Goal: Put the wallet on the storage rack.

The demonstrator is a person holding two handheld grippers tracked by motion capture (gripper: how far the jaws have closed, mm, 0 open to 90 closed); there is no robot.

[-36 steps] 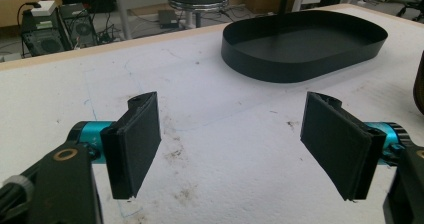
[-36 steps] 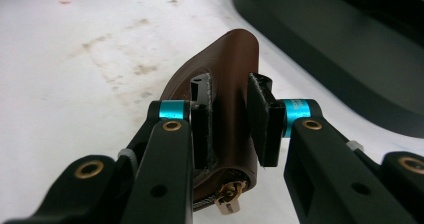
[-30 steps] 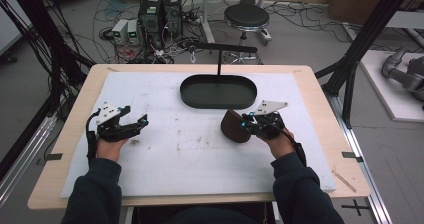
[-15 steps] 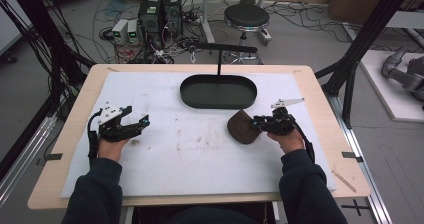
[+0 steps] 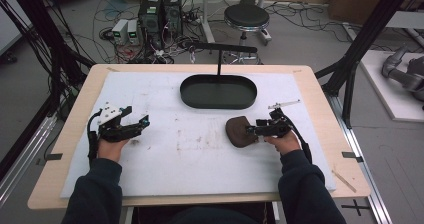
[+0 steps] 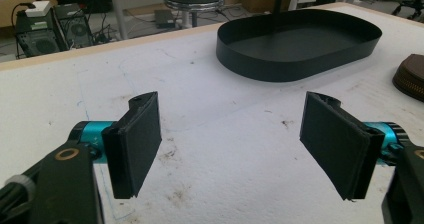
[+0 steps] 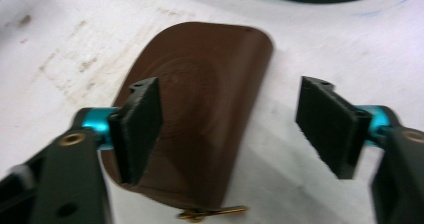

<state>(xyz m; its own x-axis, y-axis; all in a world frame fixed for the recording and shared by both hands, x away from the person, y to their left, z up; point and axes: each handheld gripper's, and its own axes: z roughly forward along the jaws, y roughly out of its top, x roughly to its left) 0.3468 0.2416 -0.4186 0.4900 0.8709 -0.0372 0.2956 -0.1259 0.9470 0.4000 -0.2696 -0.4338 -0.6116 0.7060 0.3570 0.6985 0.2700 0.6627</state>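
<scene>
Leather lies flat on the white, stained table cover (image 5: 200, 154) in the high view: a brown, rounded leather pouch (image 5: 240, 131) just in front of the black oval metal tray (image 5: 218, 91), apart from it; the right gripper (image 5: 251, 130) sits at the pouch's right edge, while the left gripper (image 5: 142, 122) rests well away on the left side of the cover, holding nothing. A second ago the pouch hung nearer the middle of the table in the right gripper's clasp; half a second ago it was lower and further right; now it lies on the cover, and the left hand has not shifted.

In the left gripper view its jaws are spread wide over bare cover, with the tray (image 6: 300, 46) ahead and the pouch's rim (image 6: 411, 76) at the far right.

In the right gripper view the right gripper (image 7: 232, 129) has its jaws released and wide; the pouch (image 7: 200, 119) lies beneath them, one pad (image 7: 140, 129) over the leather, the other over the cover; a small brass clasp (image 7: 210, 213) shows at its near edge; the picture is slightly blurred.

The step in hand looks like a release and regrasp; next, I judge, the jaws must straddle the pouch and close before a lift toward the tray.
</scene>
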